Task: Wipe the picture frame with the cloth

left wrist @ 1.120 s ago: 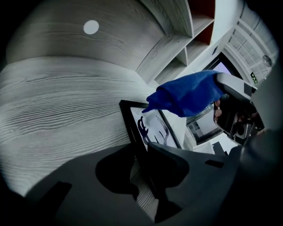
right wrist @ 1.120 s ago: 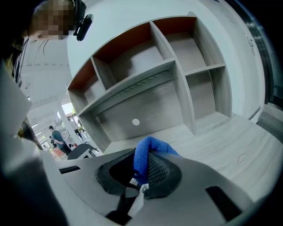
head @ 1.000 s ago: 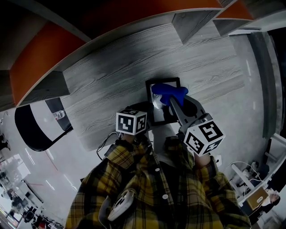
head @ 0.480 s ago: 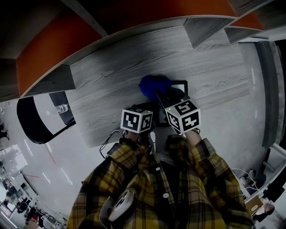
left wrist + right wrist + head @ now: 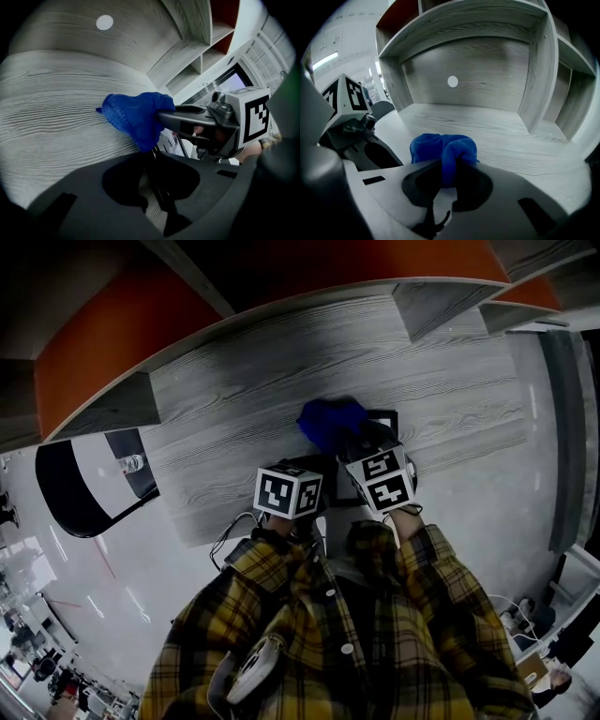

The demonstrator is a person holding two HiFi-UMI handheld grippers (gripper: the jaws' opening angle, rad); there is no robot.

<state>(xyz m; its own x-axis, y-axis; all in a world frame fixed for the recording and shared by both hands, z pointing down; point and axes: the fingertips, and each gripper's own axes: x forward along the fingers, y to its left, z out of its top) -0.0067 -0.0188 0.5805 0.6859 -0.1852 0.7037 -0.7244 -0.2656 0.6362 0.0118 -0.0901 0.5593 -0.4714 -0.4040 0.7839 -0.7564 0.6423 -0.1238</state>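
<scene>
A black picture frame lies on the grey wood table, mostly hidden under the cloth and my grippers. My right gripper is shut on a bunched blue cloth, which rests over the frame's far left part. In the right gripper view the cloth bulges out between the jaws of the right gripper. My left gripper sits at the frame's near left. Its jaws are closing, and the left gripper has the frame's thin dark edge between them. The cloth hangs just beyond.
Open wooden shelf compartments with orange backs rise along the table's far side. A black and white chair stands at the left, off the table's edge. The person's yellow plaid shirt fills the near side.
The right gripper has come down and to the left with the cloth, which now lies on the frame's far left part. The left gripper has stayed put.
</scene>
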